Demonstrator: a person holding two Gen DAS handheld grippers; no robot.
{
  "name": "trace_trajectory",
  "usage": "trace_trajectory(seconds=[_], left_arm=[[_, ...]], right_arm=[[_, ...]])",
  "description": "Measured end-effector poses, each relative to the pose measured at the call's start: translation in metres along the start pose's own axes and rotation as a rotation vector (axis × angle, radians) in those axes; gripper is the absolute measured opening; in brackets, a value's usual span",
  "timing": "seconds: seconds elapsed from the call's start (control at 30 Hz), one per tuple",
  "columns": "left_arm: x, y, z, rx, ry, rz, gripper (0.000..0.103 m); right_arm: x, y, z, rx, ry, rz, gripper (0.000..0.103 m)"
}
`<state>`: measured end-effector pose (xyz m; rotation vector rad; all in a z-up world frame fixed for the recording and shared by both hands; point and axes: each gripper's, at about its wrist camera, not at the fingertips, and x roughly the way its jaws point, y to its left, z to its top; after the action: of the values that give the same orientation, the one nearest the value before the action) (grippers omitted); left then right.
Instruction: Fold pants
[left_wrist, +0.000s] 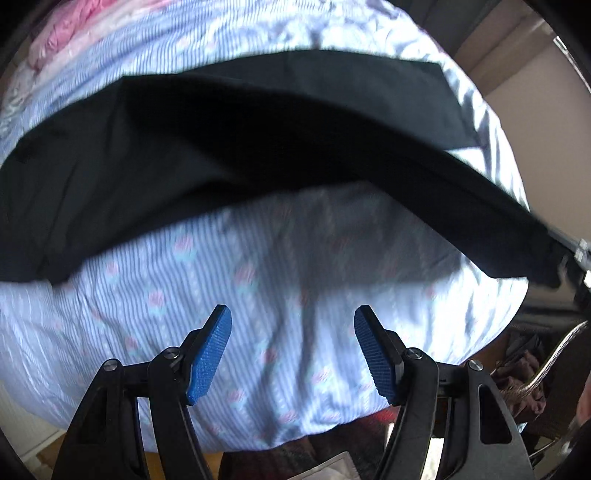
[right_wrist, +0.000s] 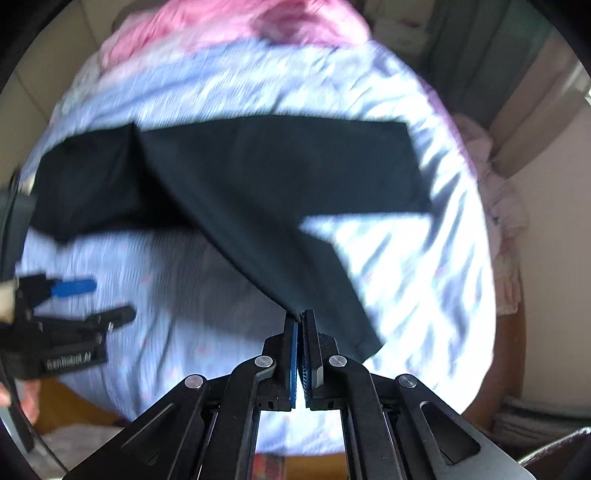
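A wide bed cover of pale blue striped cotton with small pink flowers (left_wrist: 295, 295) fills my view, a rumpled pink cloth (right_wrist: 221, 33) at its far end. Across it lie the black fabric pants (right_wrist: 280, 170), one leg flat on the cover, the other rising to my right gripper (right_wrist: 300, 317), clenched on its edge. My left gripper (left_wrist: 292, 325), blue-padded, hangs released above bare cover, holding nothing.

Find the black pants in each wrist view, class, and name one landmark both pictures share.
Left wrist view: black pants arc across the upper middle, beyond the open left gripper.
Right wrist view: black pants run from the centre down into the shut right gripper.
Shared landmark: pink bedding at the top.
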<state>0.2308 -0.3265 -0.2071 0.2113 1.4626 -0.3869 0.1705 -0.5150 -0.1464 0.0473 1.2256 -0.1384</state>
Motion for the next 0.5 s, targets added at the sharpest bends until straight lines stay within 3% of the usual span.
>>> trace_trajectory(seconds=[0.23, 0.5], left_arm=[[-0.021, -0.017, 0.035, 0.002, -0.077, -0.011, 0.068], [-0.025, -0.030, 0.077, 0.006, -0.103, 0.017, 0.068]], right_arm=[[-0.010, -0.040, 0.085, 0.011, -0.124, -0.083, 0.003], [0.024, -0.068, 0.163, -0.022, -0.133, -0.131, 0.003]])
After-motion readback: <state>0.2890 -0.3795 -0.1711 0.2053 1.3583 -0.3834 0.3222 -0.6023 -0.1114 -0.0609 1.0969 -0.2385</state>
